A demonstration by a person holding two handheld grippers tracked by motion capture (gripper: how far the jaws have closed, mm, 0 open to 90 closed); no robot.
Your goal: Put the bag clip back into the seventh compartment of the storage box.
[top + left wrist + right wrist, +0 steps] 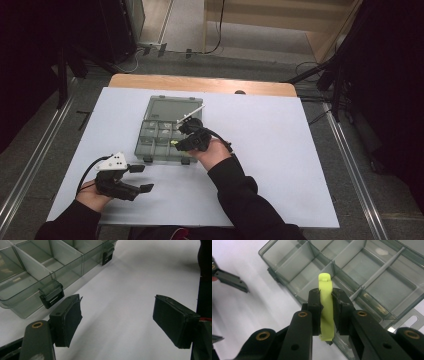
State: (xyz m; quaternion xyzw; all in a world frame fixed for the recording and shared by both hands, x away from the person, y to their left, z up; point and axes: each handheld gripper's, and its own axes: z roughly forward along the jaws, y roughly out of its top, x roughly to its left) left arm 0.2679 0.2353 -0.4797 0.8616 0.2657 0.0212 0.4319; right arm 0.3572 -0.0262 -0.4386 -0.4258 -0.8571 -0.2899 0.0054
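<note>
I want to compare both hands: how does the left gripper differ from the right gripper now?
The left gripper is open with nothing between its fingers; the right gripper is shut on a yellow-green piece. The left gripper rests beside the clear organizer box; the right gripper hangs over its compartments. Both have black fingers.

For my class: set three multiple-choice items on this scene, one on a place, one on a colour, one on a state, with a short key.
1. Where is the right gripper?
A. over the organiser box
B. on the floor
C. beyond the table's far edge

2. What colour is the piece it holds?
A. red
B. yellow-green
C. blue

3. How do the left gripper's jaws stand?
A. clamped on a latch
B. shut empty
C. open, nothing between

Key: A, compartments lie under its jaws; B, the clip is bright yellow-green; C, bare sheet shows between the pads.
</note>
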